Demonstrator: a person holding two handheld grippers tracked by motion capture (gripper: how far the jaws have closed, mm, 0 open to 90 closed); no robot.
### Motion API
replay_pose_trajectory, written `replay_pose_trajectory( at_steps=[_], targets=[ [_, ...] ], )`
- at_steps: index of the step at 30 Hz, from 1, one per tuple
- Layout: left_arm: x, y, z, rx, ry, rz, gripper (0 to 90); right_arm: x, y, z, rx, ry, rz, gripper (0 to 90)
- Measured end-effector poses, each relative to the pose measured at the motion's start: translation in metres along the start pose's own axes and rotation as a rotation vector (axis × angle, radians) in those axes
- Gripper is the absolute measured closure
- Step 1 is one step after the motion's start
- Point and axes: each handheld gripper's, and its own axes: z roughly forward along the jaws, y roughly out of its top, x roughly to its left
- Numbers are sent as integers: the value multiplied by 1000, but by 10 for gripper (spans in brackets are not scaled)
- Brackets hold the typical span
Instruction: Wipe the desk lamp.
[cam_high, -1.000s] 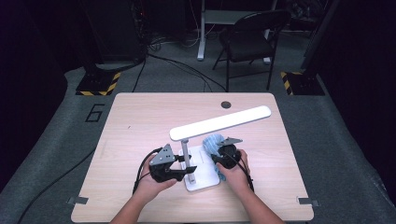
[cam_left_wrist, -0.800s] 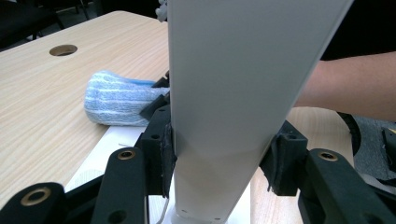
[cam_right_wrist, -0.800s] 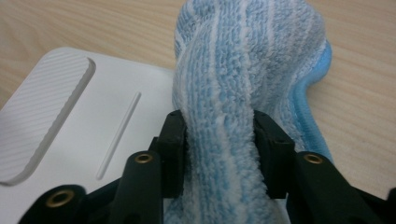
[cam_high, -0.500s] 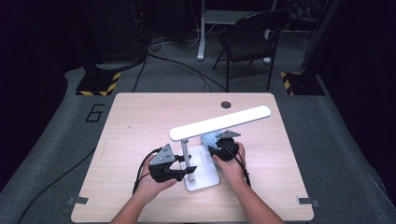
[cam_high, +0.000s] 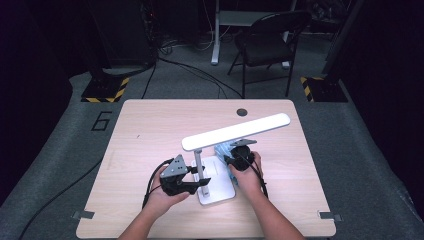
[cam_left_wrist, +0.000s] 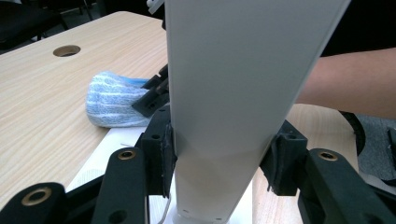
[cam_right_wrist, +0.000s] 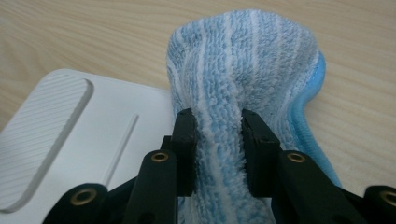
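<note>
While the left gripper (cam_high: 192, 186) clamps the desk lamp (cam_high: 215, 170) by its upright stem, the right gripper (cam_right_wrist: 218, 135) has just been closing and now pinches a bunched blue-and-white striped cloth (cam_right_wrist: 243, 70) between its jaws. That cloth sits at the far edge of the lamp's white base (half on it, half on the table (cam_high: 150, 130)). Judging by this, wiping has barely begun: most of the base looks untouched.

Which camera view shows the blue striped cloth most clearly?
The right gripper view: the cloth sits close, pinched between the jaws. The left gripper view shows part of it behind the lamp post; the high view shows a sliver.
</note>
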Motion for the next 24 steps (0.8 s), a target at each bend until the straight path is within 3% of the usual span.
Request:
replay_pose_trajectory(
  at_steps=[7, 16, 24],
  targets=[
    [-1, 1, 0, 7, 9, 5, 519, 9, -10, -12, 17, -3, -2, 704],
    [-1, 0, 0, -1, 13, -2, 518, 17, -38, -40, 17, 20, -60, 704],
    [-1, 0, 1, -2, 15, -5, 519, 20, -65, -66, 8, 64, -43, 702]
  ],
)
